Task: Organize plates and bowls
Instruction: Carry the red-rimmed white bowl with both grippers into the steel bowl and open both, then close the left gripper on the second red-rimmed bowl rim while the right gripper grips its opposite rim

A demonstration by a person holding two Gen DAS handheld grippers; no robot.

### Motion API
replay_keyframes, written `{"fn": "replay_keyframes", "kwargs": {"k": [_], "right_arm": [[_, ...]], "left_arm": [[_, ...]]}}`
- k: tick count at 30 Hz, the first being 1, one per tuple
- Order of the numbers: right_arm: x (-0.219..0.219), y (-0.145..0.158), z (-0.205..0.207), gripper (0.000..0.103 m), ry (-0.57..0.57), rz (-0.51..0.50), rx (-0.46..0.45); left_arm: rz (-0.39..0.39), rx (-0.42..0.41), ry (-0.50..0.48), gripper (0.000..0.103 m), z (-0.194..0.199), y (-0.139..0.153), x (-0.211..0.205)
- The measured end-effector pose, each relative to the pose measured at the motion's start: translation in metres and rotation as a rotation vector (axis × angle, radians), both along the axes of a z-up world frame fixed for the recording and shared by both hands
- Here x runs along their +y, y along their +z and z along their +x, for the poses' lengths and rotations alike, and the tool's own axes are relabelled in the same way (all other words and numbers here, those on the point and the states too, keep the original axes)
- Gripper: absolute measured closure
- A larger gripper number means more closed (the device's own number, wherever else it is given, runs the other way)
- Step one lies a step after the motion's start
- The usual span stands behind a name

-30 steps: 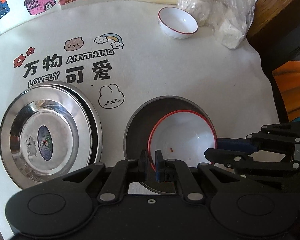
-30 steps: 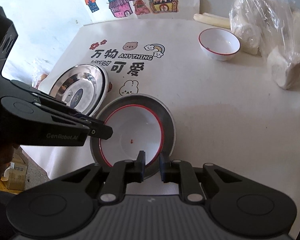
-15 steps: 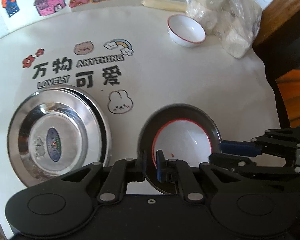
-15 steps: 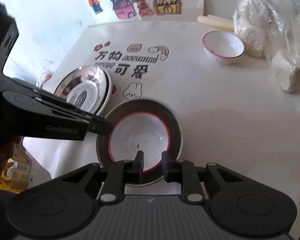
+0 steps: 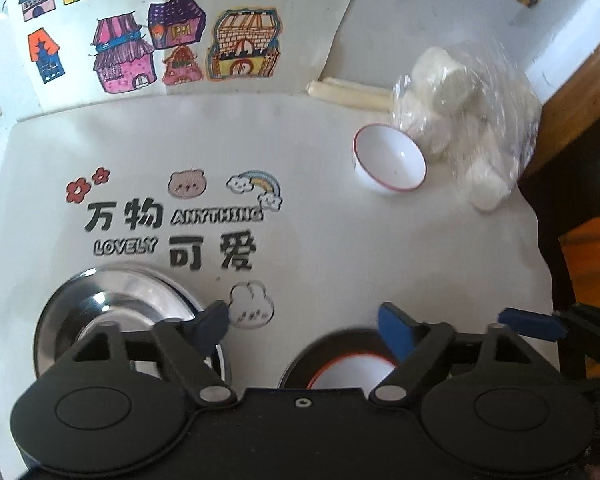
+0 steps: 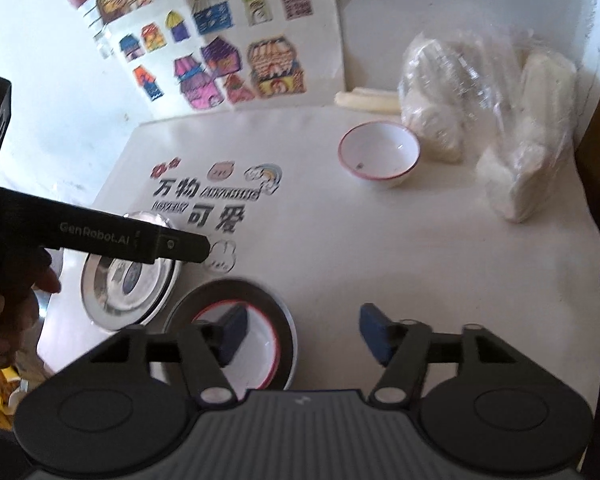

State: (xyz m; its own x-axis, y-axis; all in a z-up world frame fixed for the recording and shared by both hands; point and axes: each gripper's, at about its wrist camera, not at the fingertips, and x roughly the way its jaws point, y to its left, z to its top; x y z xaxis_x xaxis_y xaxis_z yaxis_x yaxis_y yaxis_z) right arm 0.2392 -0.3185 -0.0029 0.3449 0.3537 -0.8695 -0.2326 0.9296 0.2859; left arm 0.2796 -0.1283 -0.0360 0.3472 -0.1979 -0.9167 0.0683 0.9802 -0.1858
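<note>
**Desk:** What does the table show?

**Operator:** My left gripper [image 5: 304,320] and right gripper [image 6: 302,332] both hang over the white table [image 6: 380,248], jaws opening wide, nothing between the pads. Below them, at the near edge, a red-rimmed white bowl [image 6: 260,344] sits inside a dark plate [image 6: 236,286]. Just left of it lie the stacked steel plates [image 6: 120,280]. A second red-rimmed bowl [image 6: 378,150] stands well apart at the far side, beside a clear bag of white lumps [image 6: 492,120].

**Desk:** How would you handle the step?

**Operator:** I judge the nested bowl placed, so the far bowl comes next. I would clear both grippers of the near bowl's rim, then carry the right one across, pinch the far bowl's near wall and keep off the bag.

**Desk:** Anything you can't read?

**Operator:** The left view cuts off most of the nested bowl behind the gripper body. How many steel plates are stacked I cannot tell. Motion blur softens the near dishes in both views.
</note>
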Motion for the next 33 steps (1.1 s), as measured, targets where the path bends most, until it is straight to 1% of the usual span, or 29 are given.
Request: {"fn": "replay_keyframes", "kwargs": {"k": [1,3,4,6,8,12,17,21,23,26,29,33], "right_arm": [[-0.003,0.0,0.003,0.026,-0.007,-0.001,-0.004],[-0.008,-0.001,0.007,0.015,-0.022,-0.003,-0.009],[-0.012,-0.001,0.01,0.013,-0.033,-0.004,-0.014],[-0.02,-0.003,0.014,0.004,-0.057,-0.003,-0.02],[-0.029,-0.006,0.019,0.0,-0.082,-0.002,-0.027],[-0.048,-0.016,0.032,0.0,-0.143,-0.006,-0.031],[-0.072,-0.033,0.049,0.0,-0.219,-0.001,-0.015],[-0.085,-0.048,0.066,0.0,-0.27,-0.014,-0.022],[-0.087,-0.055,0.075,0.0,-0.274,-0.019,-0.03],[-0.089,-0.066,0.089,0.001,-0.272,0.012,-0.015],[-0.086,-0.076,0.1,0.008,-0.281,0.042,-0.008],[-0.075,-0.086,0.114,0.018,-0.308,0.062,-0.011]], "left_arm": [[-0.005,0.001,0.009,0.011,0.004,-0.001,-0.002],[-0.024,0.007,0.028,0.003,0.012,-0.003,-0.005],[-0.033,0.011,0.043,0.001,0.015,-0.005,-0.007],[-0.048,0.004,0.066,0.001,0.023,-0.008,-0.01],[-0.048,-0.024,0.077,0.001,0.03,-0.01,-0.016],[-0.032,-0.05,0.089,0.001,0.048,-0.017,-0.028],[-0.025,-0.054,0.112,0.001,0.077,-0.029,-0.04],[0.011,-0.07,0.115,0.001,0.103,-0.038,-0.048],[0.029,-0.067,0.109,0.001,0.117,-0.044,-0.052],[0.041,-0.057,0.063,0.001,0.137,-0.054,-0.058],[0.045,-0.043,0.002,0.001,0.153,-0.062,-0.064],[0.112,-0.038,-0.095,0.001,0.17,-0.069,-0.074]]}}
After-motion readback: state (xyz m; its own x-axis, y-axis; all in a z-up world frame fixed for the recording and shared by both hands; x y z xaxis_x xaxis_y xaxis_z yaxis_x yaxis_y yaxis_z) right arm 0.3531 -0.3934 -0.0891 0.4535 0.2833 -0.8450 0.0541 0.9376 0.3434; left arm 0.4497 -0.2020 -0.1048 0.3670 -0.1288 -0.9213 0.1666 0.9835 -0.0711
